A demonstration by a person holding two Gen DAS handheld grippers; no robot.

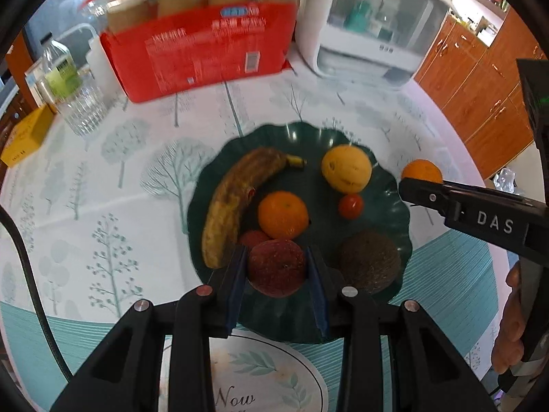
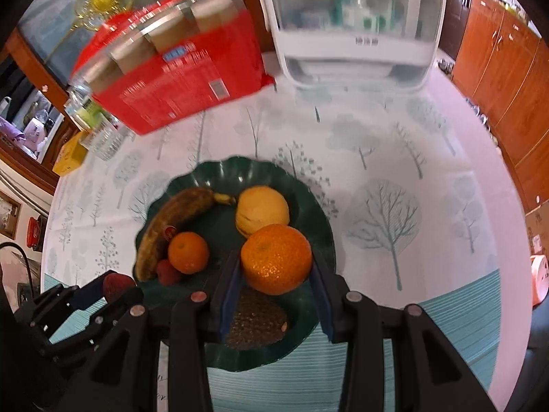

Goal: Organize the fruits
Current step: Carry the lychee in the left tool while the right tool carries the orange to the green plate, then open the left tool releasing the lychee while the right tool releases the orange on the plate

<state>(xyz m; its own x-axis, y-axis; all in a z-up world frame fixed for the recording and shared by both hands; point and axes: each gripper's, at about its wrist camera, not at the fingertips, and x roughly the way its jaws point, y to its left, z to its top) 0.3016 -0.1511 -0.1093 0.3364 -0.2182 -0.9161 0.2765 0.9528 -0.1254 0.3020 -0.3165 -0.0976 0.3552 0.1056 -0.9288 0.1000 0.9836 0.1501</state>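
Note:
A dark green scalloped plate (image 1: 308, 140) (image 2: 240, 166) carries a browned banana (image 1: 236, 202) (image 2: 175, 223), an orange (image 1: 283, 214) (image 2: 188, 252), a yellow citrus (image 1: 346, 169) (image 2: 262, 209), a small tomato (image 1: 350, 206), a rough brown fruit (image 1: 369, 261) (image 2: 255, 322) and a small red fruit (image 1: 254, 238) (image 2: 167, 272). My left gripper (image 1: 276, 254) (image 2: 113, 288) is shut on a dark red apple (image 1: 277, 273) (image 2: 116, 283) over the plate's near side. My right gripper (image 2: 276, 264) is shut on a second orange (image 2: 276, 257) (image 1: 422, 171) over the plate's right part.
At the back of the tree-print tablecloth (image 1: 137, 178) stand a red carton of bottles (image 1: 202, 48) and a white appliance (image 1: 370, 24). A glass (image 1: 82, 110), a bottle (image 1: 60, 65) and a yellow box (image 1: 24, 137) sit far left. Wooden cabinets (image 1: 480, 96) are to the right.

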